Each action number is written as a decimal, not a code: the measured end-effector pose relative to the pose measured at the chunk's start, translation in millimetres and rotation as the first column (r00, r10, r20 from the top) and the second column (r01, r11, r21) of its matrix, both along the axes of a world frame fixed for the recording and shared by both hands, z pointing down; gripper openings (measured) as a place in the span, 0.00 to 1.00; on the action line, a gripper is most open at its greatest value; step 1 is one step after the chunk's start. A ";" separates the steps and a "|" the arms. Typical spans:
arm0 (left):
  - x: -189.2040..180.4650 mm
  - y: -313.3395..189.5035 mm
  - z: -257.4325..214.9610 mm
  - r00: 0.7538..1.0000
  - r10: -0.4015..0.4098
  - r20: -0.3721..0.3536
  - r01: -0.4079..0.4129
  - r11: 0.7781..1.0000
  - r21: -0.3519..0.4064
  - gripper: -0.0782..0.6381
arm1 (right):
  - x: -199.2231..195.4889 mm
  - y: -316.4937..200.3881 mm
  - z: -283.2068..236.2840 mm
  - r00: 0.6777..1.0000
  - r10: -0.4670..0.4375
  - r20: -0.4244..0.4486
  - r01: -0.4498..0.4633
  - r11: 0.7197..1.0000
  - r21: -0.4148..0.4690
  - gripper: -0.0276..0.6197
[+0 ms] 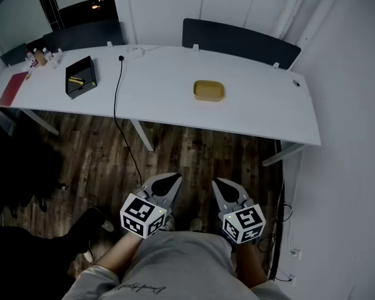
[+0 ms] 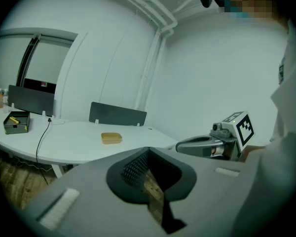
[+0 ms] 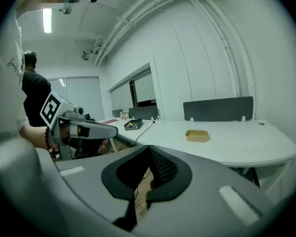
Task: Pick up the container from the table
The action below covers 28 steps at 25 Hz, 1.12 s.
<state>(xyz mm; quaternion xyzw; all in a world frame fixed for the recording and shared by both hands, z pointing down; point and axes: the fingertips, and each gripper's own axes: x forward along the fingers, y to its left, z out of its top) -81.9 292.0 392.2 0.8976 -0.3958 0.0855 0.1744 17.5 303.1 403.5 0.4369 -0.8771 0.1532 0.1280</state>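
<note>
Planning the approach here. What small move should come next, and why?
Probably a step toward the table: the tan container sits well ahead, while the left gripper and right gripper hang near the person's body, fingers together, holding nothing.

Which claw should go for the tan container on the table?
Right, probably. In the head view the right claw sits more nearly in line with the container; the left claw is further aside. Both are empty, well back from the table.
</note>
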 end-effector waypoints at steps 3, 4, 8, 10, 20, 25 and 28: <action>-6.6 -2.3 -0.7 1.000 0.004 -0.003 -0.004 1.000 0.005 0.11 | -5.9 -2.9 -1.3 1.000 0.011 -0.002 -0.011 1.000 0.008 0.07; -9.0 -3.8 -1.1 1.000 0.006 -0.004 -0.006 1.000 0.008 0.11 | -8.5 -4.3 -1.9 1.000 0.014 0.000 -0.014 1.000 0.009 0.07; -20.9 -8.6 -1.3 1.000 0.012 -0.009 -0.012 1.000 0.011 0.11 | -20.5 -8.5 -3.0 1.000 0.027 0.011 -0.027 1.000 0.008 0.07; -28.1 -10.4 -0.5 1.000 0.011 -0.013 -0.011 1.000 0.011 0.11 | -27.0 -9.0 -2.8 1.000 0.029 0.011 -0.029 1.000 0.005 0.07; -65.5 -23.0 8.3 1.000 0.005 -0.026 -0.005 1.000 0.003 0.11 | -50.9 -18.8 0.2 0.998 0.070 0.001 -0.070 0.998 0.000 0.07; -65.5 -29.6 6.0 0.999 0.020 -0.029 -0.020 1.000 0.006 0.11 | -55.2 -22.6 -1.2 0.997 0.076 -0.003 -0.076 0.997 0.002 0.07; -64.7 -36.2 6.0 0.999 0.023 -0.033 -0.022 1.000 0.008 0.11 | -57.6 -26.8 1.1 0.997 0.073 -0.002 -0.073 0.997 -0.001 0.07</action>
